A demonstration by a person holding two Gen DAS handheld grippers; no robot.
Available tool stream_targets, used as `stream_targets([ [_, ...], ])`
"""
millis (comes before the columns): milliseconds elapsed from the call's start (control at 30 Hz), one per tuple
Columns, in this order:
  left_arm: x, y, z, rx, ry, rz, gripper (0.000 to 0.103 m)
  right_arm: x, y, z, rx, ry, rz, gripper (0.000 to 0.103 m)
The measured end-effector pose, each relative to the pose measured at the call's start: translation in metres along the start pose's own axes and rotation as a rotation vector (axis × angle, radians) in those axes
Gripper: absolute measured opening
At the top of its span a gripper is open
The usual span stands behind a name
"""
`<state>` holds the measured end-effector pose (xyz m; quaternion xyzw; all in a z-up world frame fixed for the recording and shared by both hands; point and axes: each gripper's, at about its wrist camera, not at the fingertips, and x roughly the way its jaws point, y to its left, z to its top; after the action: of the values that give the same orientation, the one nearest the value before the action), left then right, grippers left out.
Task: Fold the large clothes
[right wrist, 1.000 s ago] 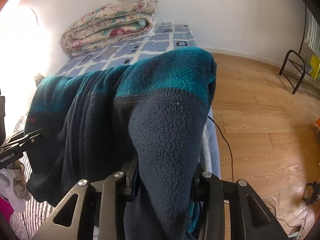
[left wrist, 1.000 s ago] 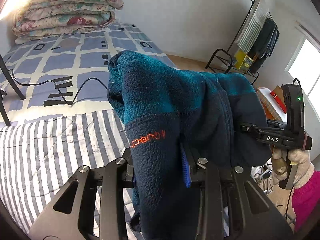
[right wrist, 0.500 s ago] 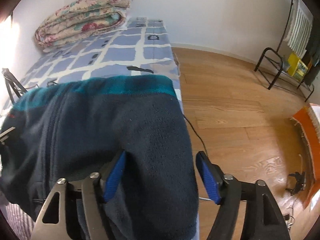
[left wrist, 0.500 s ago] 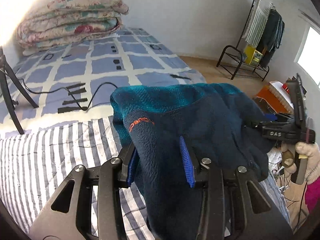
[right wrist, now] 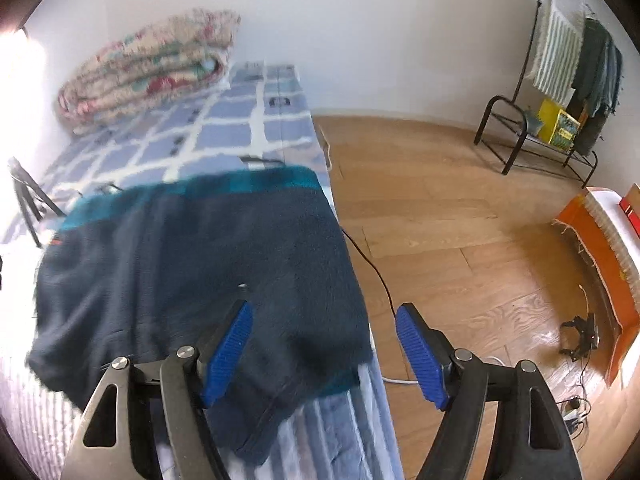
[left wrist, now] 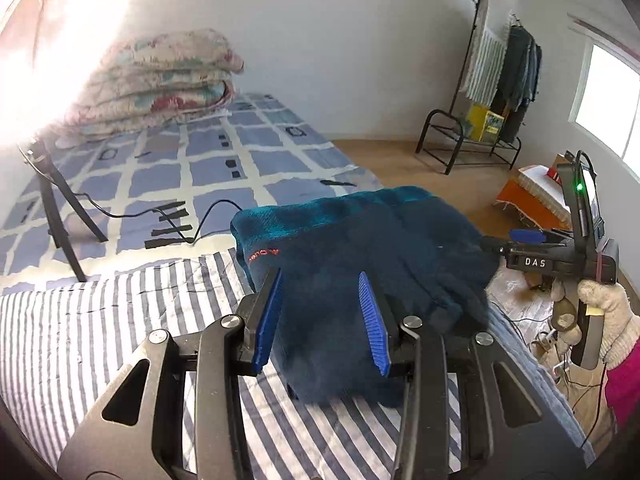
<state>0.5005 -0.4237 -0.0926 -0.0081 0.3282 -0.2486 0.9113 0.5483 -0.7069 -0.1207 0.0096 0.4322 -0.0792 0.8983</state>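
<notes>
Bed (left wrist: 120, 312) with striped cover: dark navy-and-teal fleece jacket (left wrist: 360, 248) lies folded just ahead of both tools. Left hand-held gripper (left wrist: 320, 316) apart, fleece between the pads; right hand-held gripper (right wrist: 324, 352) just opened wide, off the cloth. Fold looks done; maybe tidying left.

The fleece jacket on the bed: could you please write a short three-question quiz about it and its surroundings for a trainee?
1. True or false: the fleece jacket is lifted clear of the bed.
2. What lies at the far end of the bed? A) a folded floral quilt; B) a suitcase; C) a laptop.
3. Is the right gripper open or shut?

Key: 1 false, it lies on the striped cover. 2 A. 3 open: its jaws have just been opening, and the pads press on nothing.
</notes>
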Motion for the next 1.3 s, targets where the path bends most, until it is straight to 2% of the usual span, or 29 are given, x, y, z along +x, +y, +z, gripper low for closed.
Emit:
stream_targets([
  [233, -0.080, -0.024, -0.010, 0.050, -0.068, -0.008, 0.038, -0.084, 0.014, -0.015, 0.031, -0.100, 0.036, 0.076],
  [500, -0.201, -0.052, -0.024, 0.089, -0.139, 0.000, 0.038, -0.200, 0.048, -0.034, -0.014, -0.194, 0.071, 0.076],
  [633, -0.258, -0.063, -0.035, 0.088, -0.162, -0.010, 0.038, -0.264, 0.063, -0.054, -0.026, -0.234, 0.088, 0.076],
  [733, -0.299, -0.071, -0.048, 0.092, -0.174, -0.020, 0.038, -0.301, 0.073, -0.072, -0.040, -0.258, 0.067, 0.077],
  [767, -0.311, -0.074, -0.053, 0.093, -0.182, -0.022, 0.042, -0.317, 0.076, -0.082, -0.038, -0.263, 0.071, 0.077],
  [967, -0.370, -0.095, -0.087, 0.125, -0.207, -0.004, 0.046, -0.369, 0.082, -0.136, 0.017, -0.290, 0.096, 0.079],
  [1000, -0.379, -0.097, -0.095, 0.124, -0.202, -0.003, 0.048, -0.373, 0.082, -0.144, 0.023, -0.289, 0.098, 0.079],
  [1067, -0.390, -0.101, -0.106, 0.124, -0.201, 0.006, 0.058, -0.383, 0.084, -0.165, 0.032, -0.291, 0.094, 0.079],
  [1200, -0.411, -0.106, -0.133, 0.107, -0.193, 0.007, 0.062, -0.400, 0.089, -0.198, 0.027, -0.304, 0.067, 0.080],
  [1300, -0.422, -0.109, -0.149, 0.105, -0.188, 0.014, 0.070, -0.412, 0.091, -0.219, 0.050, -0.325, 0.078, 0.083],
])
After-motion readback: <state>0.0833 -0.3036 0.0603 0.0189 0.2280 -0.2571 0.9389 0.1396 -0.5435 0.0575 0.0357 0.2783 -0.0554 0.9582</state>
